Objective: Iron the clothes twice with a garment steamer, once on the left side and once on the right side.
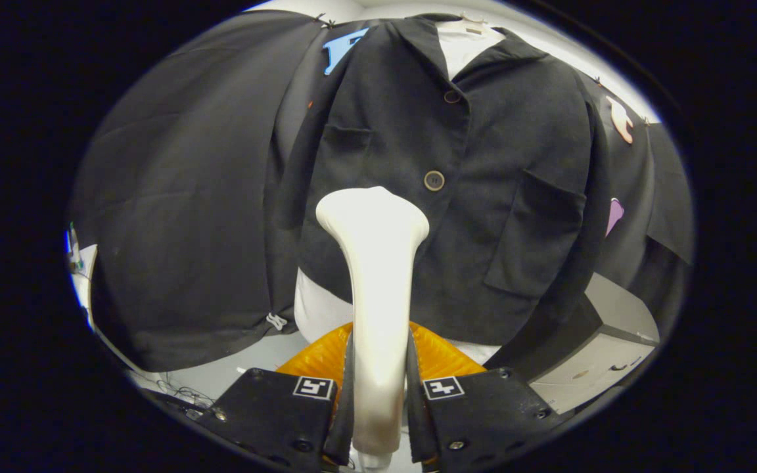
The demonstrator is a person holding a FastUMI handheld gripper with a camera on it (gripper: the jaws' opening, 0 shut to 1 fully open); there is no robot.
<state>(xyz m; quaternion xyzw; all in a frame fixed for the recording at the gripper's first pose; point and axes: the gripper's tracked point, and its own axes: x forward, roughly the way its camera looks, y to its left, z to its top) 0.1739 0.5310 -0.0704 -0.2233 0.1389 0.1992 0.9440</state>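
Fingers (378, 394) clamped on the steamer (373, 263), its head at centre frame against the jacket (483, 164) below the middle button; how many passes remain cannot be judged.

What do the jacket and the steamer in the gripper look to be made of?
Jacket: dark woven cloth, matte, soft folds, likely cotton or wool blend. Steamer: smooth cream plastic with a slight sheen, clamped between both fingers of the gripper.

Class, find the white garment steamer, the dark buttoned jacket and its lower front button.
White garment steamer (373, 223), gripper view, its head; fingers shut on its handle.
Dark buttoned jacket (516, 131), gripper view, chest panel.
Lower front button (434, 180), gripper view, its centre.
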